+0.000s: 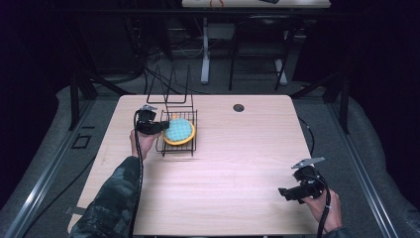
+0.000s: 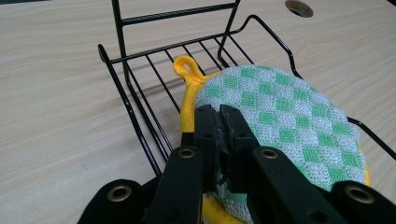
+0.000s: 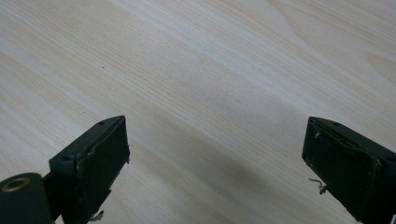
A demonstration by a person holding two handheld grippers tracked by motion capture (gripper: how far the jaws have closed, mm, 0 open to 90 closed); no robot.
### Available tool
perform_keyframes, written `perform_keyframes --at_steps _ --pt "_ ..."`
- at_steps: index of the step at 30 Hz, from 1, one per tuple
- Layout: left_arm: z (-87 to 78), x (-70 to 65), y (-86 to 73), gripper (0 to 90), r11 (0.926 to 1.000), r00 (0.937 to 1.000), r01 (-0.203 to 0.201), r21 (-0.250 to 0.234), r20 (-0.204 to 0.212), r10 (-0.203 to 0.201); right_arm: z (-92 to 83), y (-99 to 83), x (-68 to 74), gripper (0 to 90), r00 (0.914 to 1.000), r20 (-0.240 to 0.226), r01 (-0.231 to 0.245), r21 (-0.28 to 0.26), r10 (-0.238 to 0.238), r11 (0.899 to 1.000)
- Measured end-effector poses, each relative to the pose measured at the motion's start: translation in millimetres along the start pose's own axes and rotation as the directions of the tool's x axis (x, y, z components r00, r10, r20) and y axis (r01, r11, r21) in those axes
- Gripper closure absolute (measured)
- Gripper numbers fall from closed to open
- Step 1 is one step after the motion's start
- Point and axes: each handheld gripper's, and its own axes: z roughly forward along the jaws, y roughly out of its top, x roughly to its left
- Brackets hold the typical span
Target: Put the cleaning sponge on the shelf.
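Left gripper (image 2: pixel 219 114) clenches the checked pot holder's (image 2: pixel 285 116) edge inside the wire rack (image 2: pixel 140 121); release remains. Right gripper (image 3: pixel 215 154) rests spread over bare bench (image 3: pixel 196 70).

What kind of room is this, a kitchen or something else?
Probably a lab or recording studio, not a kitchen: a bare pale wooden table stands among dark curtains, loose floor cables trail behind it, and a hand-held black left gripper pinches a green-checked yellow-rimmed potholder.

Left gripper (image 1: pixel 159 127) jaws nearly closed with cloth pinched between them, forearm reaching in from bottom left; right gripper (image 3: pixel 215 163) low at near right, jaws wide apart.
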Motion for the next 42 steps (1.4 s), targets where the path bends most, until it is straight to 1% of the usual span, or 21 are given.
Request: perform_keyframes --at_steps 1,2,3,4,6,8,9,10,12,16,21,23,25,30,32,33,35,36,39,40,42 --pt "-1.1 0.7 0.1 82.8 1.0000 1.0000 -0.004 -0.001 0.003 0.004 0.2 -0.1 0.0 6.5 1.0000 0.000 0.001 -0.004 -0.001 1.000" --pt "-2.5 1.0 0.2 80.7 0.9999 1.0000 0.003 -0.011 0.006 -0.003 -0.4 0.0 0.1 6.5 1.0000 -0.001 0.001 -0.001 -0.001 1.000" --pt "-3.7 1.7 0.5 76.1 0.9999 1.0000 0.004 -0.017 0.005 -0.004 -0.6 -0.2 0.1 6.5 1.0000 -0.001 0.000 -0.006 0.000 1.000" --pt "-5.2 1.7 0.4 69.6 0.9996 0.9998 0.015 -0.022 0.012 -0.015 -0.9 -0.4 -0.2 6.5 1.0000 -0.003 0.000 -0.009 0.000 1.000" --pt "-8.4 1.2 0.8 58.0 0.9995 0.9995 0.021 -0.025 0.025 -0.020 -1.4 -0.8 -0.8 6.5 1.0000 0.000 0.000 -0.010 0.000 1.000" --pt "-12.3 -0.5 1.7 44.4 0.9995 0.9998 0.014 -0.027 0.015 -0.013 -1.5 -0.9 -0.6 6.5 1.0000 0.003 -0.002 -0.012 0.002 1.000" --pt "-15.0 -0.7 2.5 39.5 0.9995 0.9998 0.011 -0.029 0.015 -0.010 -1.5 -0.8 -0.5 6.4 1.0000 0.003 0.001 -0.012 -0.001 1.000" --pt "-17.7 -1.2 2.9 35.0 0.9992 0.9998 0.016 -0.036 0.008 -0.016 -1.4 -0.6 -0.4 6.4 1.0000 0.003 0.001 -0.012 -0.001 1.000" --pt "-22.4 -0.2 3.3 26.9 0.9985 0.9997 0.025 -0.048 0.005 -0.025 -1.3 -0.3 0.2 6.4 1.0000 0.002 -0.001 -0.012 0.001 1.000" --pt "-28.4 2.7 2.1 16.5 0.9981 0.9991 0.041 -0.045 -0.001 -0.041 -1.5 -0.3 0.5 6.3 1.0000 0.001 0.000 -0.014 0.000 1.000" --pt "-34.4 5.3 0.6 13.8 0.9974 0.9984 0.057 -0.044 0.007 -0.057 -1.4 -0.2 -1.2 5.6 1.0000 -0.004 -0.006 -0.016 0.006 1.000" --pt "-37.2 4.2 -0.3 11.5 0.9980 0.9988 0.046 -0.043 -0.011 -0.047 -1.1 -0.1 -1.2 5.5 1.0000 -0.003 -0.007 -0.017 0.007 1.000" --pt "-40.4 3.5 -2.0 9.2 0.9989 0.9992 0.037 -0.030 -0.014 -0.037 -1.4 0.0 -1.2 5.0 1.0000 -0.004 -0.006 -0.015 0.006 1.000" --pt "-52.4 -0.9 -6.4 3.5 0.9989 0.9984 0.036 -0.030 -0.042 -0.037 -2.0 0.2 -0.4 4.6 1.0000 -0.001 -0.005 -0.019 0.005 1.000" --pt "-58.3 -2.8 -8.1 1.3 0.9991 0.9985 0.037 -0.021 -0.039 -0.038 -3.1 0.2 0.0 4.5 1.0000 0.002 -0.001 -0.021 0.001 1.000" --pt "-61.8 -4.2 -9.2 0.0 0.9988 0.9986 0.038 -0.030 -0.036 -0.039 -3.1 0.0 0.2 4.5 1.0000 0.003 0.001 -0.025 -0.001 1.000" --pt "-68.0 -7.6 -11.3 0.1 0.9997 0.9984 0.004 -0.024 -0.056 -0.005 -3.1 -0.1 0.7 4.6 1.0000 0.000 -0.002 -0.024 0.002 1.000" --pt "-70.0 -9.2 -12.9 0.0 0.9997 0.9982 -0.001 -0.024 -0.061 -0.001 -3.0 0.1 0.7 4.6 1.0000 0.002 -0.003 -0.018 0.003 1.000" --pt "-76.1 -11.0 -18.1 0.0 1.0000 0.9987 -0.001 -0.006 -0.051 0.001 -2.0 0.4 0.8 4.6 1.0000 0.000 -0.002 -0.010 0.002 1.000" --pt "-78.3 -12.1 -20.5 0.0 0.9999 0.9984 0.001 -0.011 -0.056 -0.001 -2.3 0.2 0.9 4.6 1.0000 0.003 -0.004 -0.011 0.004 1.000" --pt "-82.0 -14.5 -25.1 0.0 1.0000 0.9977 -0.007 -0.003 -0.067 0.007 -3.5 -0.2 0.2 4.6 1.0000 0.007 0.002 -0.014 -0.002 1.000"
